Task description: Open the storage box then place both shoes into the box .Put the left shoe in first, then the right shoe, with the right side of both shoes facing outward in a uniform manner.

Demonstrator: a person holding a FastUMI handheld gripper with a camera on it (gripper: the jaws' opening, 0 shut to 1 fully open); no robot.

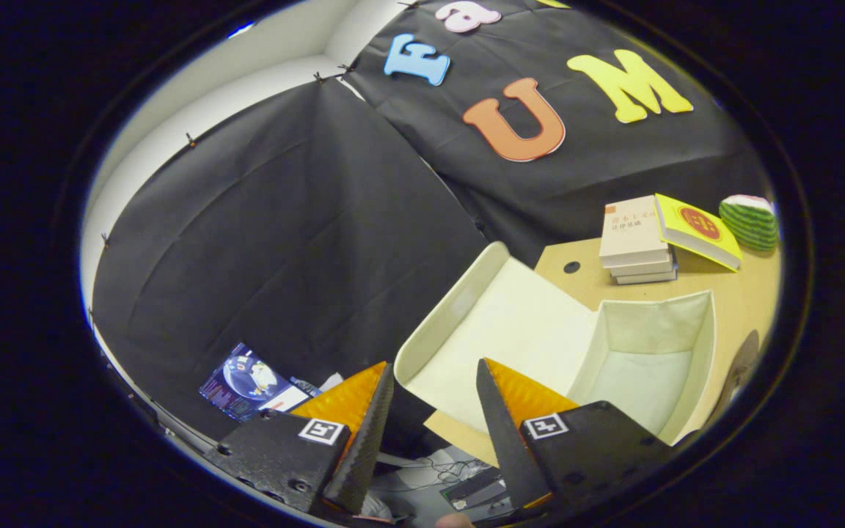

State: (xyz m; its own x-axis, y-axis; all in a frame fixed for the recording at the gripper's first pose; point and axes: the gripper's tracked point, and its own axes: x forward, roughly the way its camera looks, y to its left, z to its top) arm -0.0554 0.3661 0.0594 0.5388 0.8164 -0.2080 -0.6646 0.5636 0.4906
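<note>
The storage box (675,345) stands open on the wooden table (745,297), its pale fabric inside bare. Its lid (496,323) is swung back and hangs out past the table's edge, its inner side showing. My gripper (435,378) is open with nothing between its fingers. Its fingertips lie at the lid's near rim, one finger (371,418) off to the side of the lid and the other (499,411) over the lid's near corner. I cannot tell whether either finger touches the lid.
A stack of books (635,242) with a yellow book (697,231) leaning on it stands on the table behind the box. A green striped watermelon-like thing (751,220) sits beyond them. Below the table edge lie a printed sheet (250,381) and cables (437,469).
</note>
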